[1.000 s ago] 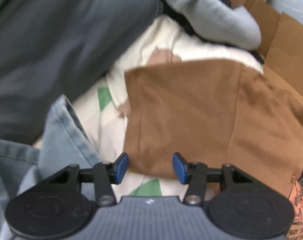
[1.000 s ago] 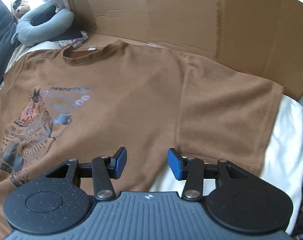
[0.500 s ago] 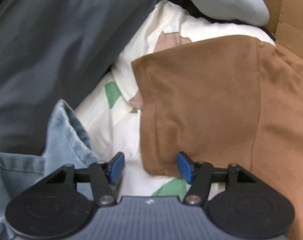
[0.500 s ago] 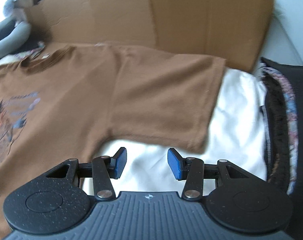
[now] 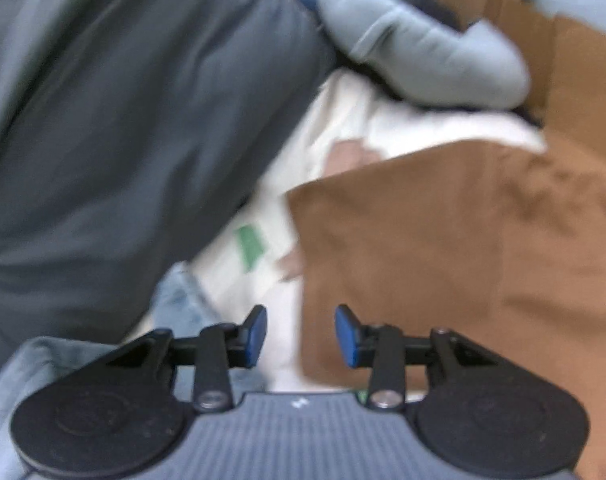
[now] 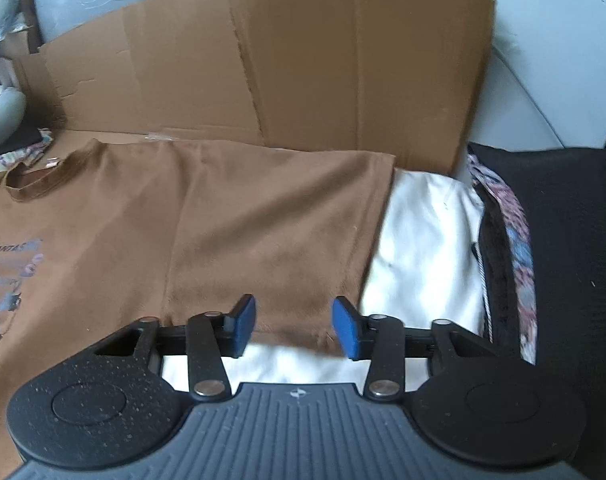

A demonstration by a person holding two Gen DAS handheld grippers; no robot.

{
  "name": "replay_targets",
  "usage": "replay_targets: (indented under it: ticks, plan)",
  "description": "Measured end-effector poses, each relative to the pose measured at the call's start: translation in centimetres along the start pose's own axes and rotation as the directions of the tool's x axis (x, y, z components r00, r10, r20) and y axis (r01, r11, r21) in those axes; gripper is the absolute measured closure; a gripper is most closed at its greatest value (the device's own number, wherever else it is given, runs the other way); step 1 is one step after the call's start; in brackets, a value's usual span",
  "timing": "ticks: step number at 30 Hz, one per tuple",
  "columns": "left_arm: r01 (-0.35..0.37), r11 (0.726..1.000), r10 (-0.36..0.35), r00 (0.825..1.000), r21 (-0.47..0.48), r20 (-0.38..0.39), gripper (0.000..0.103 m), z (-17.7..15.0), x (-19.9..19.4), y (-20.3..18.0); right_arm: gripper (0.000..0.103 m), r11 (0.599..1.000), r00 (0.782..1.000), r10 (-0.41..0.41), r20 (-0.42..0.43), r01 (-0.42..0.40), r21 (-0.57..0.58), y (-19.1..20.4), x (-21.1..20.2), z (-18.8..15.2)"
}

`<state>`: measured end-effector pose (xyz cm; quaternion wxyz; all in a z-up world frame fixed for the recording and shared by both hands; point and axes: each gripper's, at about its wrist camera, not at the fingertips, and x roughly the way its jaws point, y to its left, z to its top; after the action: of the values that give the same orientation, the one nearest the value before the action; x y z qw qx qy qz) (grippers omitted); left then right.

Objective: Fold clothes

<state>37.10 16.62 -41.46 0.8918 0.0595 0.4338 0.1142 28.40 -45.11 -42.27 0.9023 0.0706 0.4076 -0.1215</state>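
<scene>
The right gripper (image 6: 294, 326) hovers over the brown T-shirt (image 6: 231, 232) sleeve's hem, jaws closing with the hem between them, white sheet (image 6: 423, 248) beneath, cardboard (image 6: 303, 60) behind.

The brown short-sleeved cotton T-shirt (image 6: 231, 216) is cut off at the left edge, its printed graphic (image 6: 7, 276) only partly seen. In the left wrist view the shirt (image 5: 443, 248) is blurred.

Flattened cardboard sheet (image 6: 303, 60) propped behind a white-sheeted bed (image 6: 423, 232), pale wall (image 6: 551, 40), dark grey cushion (image 5: 123, 120), soft daylight
</scene>
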Motion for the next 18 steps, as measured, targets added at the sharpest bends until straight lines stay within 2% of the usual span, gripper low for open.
replay_targets:
  ticks: [2,5,8,10,14,18]
  plan:
    - [0.053,0.999,-0.053,0.999,-0.004,0.005,0.062,-0.3,0.2,-0.8,0.067,1.0,1.0,0.007,-0.004,-0.007,-0.019,0.5,0.4,0.3]
    - [0.057,0.998,-0.057,0.998,-0.01,-0.031,0.061,-1.1,1.6,-1.7,0.067,0.999,1.0,0.008,-0.01,-0.008,-0.045,1.2,1.3,0.5]
    - [0.003,0.999,-0.007,0.997,-0.052,-0.082,0.06,-1.9,3.6,-1.0,0.067,0.999,0.999,-0.014,-0.044,0.012,-0.051,1.4,2.3,0.1]
    - [-0.02,0.997,0.014,0.996,-0.072,-0.091,0.044,-2.3,4.4,-0.3,0.067,0.998,0.996,-0.042,-0.073,0.038,-0.051,1.3,3.0,-0.2]
    - [-0.018,0.997,0.012,0.996,-0.073,-0.09,0.046,-2.3,4.3,0.5,0.069,0.996,0.994,-0.068,-0.082,0.063,-0.056,0.8,2.8,-0.9]
    - [-0.049,0.997,0.043,0.994,-0.055,-0.101,0.054,-1.6,3.5,0.6,0.069,0.996,0.992,-0.092,-0.088,0.091,-0.017,-0.1,2.3,-1.3]
